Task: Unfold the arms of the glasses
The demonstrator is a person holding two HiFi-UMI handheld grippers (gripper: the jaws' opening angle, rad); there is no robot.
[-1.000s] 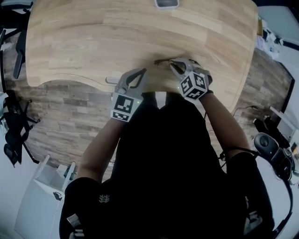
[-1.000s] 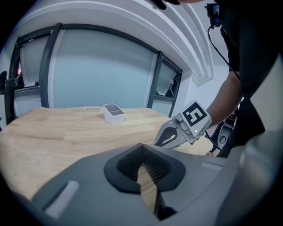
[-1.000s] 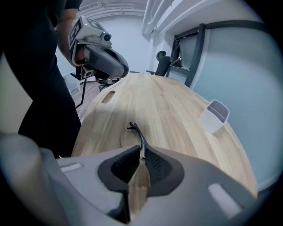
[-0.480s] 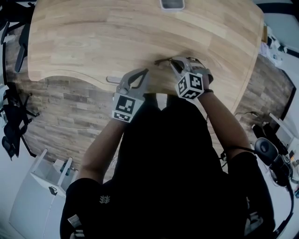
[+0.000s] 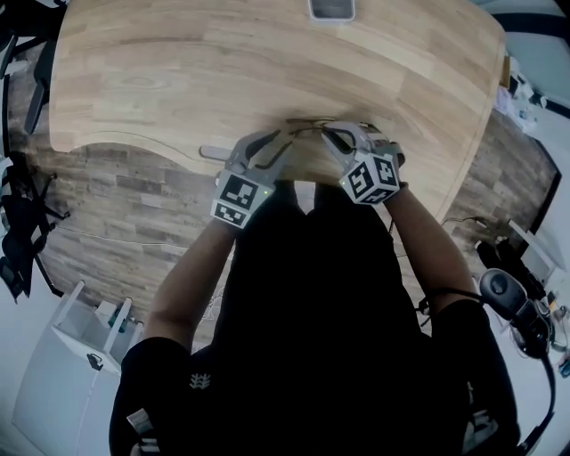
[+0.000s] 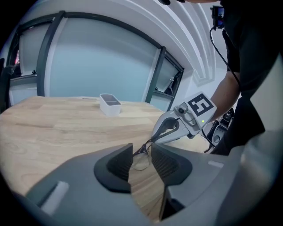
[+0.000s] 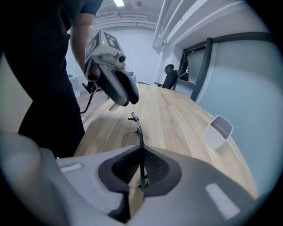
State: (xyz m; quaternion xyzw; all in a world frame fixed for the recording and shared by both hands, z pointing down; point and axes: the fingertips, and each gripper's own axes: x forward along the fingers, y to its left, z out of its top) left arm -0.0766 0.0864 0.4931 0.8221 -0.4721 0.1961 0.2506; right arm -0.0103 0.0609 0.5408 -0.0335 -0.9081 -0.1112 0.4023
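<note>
**Left gripper** (image 5: pixel 276 142): it is sitting just left of the glasses (image 7: pixel 140 130), with its marker cube (image 5: pixel 239 198) lying on the side away from them, towards the person's forearm (image 5: pixel 191 276). Its jaws are standing apart, having just been opening. In the left gripper view a clear lens (image 6: pixel 141 162) and a short stretch of dark frame are showing in the gap at the jaw tips, and neither pad is pressing on them.

**Glasses**: they are sitting between the two grippers, over the pale wooden worktop (image 5: pixel 223 80) and close to its curved edge nearest the person. The thin dark frame is running lengthwise out of the right gripper's jaws towards the left gripper. Whether any part is resting on the wood is not clear from these views.

**White container** (image 5: pixel 331 9): it is standing well beyond the glasses, at the far edge of the worktop.

**Right gripper** (image 5: pixel 331 134): it is sitting just right of the glasses, with its own marker cube behind it. Its jaws are pinching a thin bar of the frame between the ribbed pads, having just closed a little further. The rest of the frame is sticking out past the jaw tips.
</note>
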